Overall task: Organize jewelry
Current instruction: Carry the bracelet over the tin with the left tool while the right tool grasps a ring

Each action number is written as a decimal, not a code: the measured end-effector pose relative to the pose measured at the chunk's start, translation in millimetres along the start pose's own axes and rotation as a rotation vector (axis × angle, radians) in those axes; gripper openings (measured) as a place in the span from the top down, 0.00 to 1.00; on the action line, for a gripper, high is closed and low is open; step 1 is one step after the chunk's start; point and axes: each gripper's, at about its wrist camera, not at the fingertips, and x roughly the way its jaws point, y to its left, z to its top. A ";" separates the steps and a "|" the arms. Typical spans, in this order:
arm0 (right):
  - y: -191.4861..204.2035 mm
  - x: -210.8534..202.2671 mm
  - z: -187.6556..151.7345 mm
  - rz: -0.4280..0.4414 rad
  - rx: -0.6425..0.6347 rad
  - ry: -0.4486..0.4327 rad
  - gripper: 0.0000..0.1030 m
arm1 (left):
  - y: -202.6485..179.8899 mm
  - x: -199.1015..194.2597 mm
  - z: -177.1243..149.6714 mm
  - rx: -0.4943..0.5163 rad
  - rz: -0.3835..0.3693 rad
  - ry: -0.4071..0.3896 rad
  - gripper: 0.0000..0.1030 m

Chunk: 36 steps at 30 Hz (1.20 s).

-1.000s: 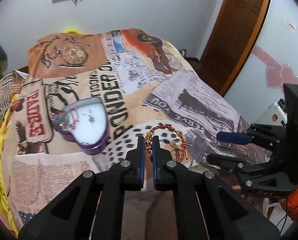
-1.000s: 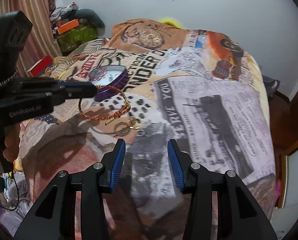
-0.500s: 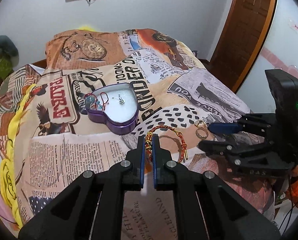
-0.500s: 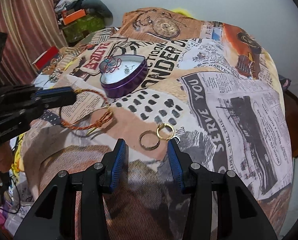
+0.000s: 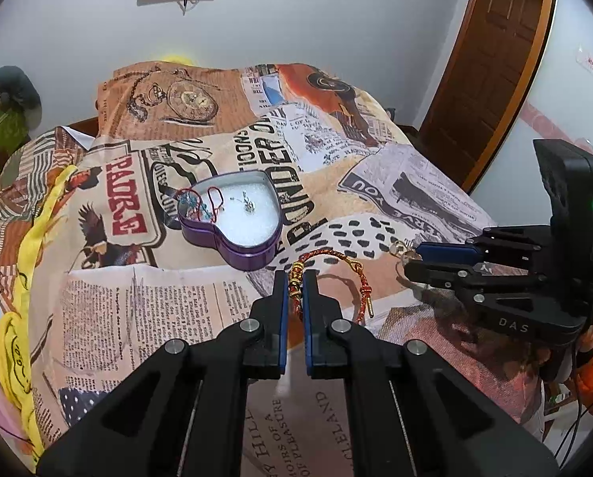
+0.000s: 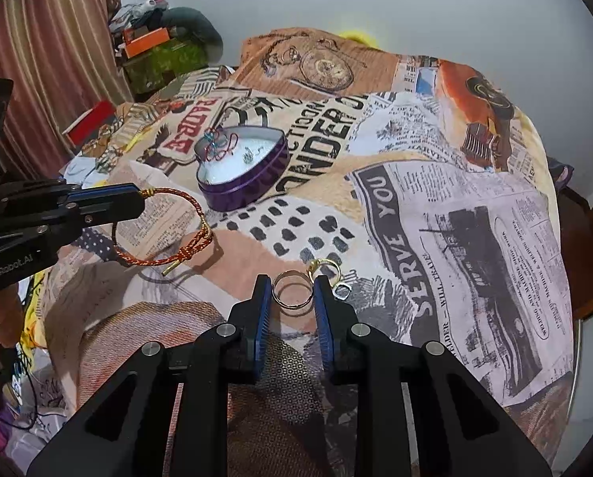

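Observation:
My left gripper is shut on a red-and-gold braided bracelet, held just above the printed bedspread; it also shows in the right wrist view. A purple heart-shaped tin with white lining holds a red cord piece and a small charm; the same tin is in the right wrist view. My right gripper is open, its fingers on either side of a gold ring. A second gold ring and a small silver ring lie just beyond.
The newspaper-print bedspread covers a bed. A yellow cloth runs along its left edge. Clutter and a curtain stand at the left, a wooden door at the right.
My right gripper has come forward and down so the gold ring now sits between its fingers. My left gripper has drawn back slightly with the bracelet.

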 end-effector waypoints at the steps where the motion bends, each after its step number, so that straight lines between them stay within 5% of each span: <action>1: 1.1 -2.2 1.5 0.000 -0.002 -0.007 0.81 | 0.2 -1.4 1.4 0.000 0.002 -0.005 0.95; 21: 27.0 -29.9 61.0 0.023 -0.057 -0.183 0.81 | 25.4 -26.0 38.0 -0.036 0.072 -0.137 0.95; 36: 31.6 12.3 88.0 0.057 -0.062 -0.138 0.81 | 62.1 12.9 51.7 -0.082 0.109 -0.105 0.95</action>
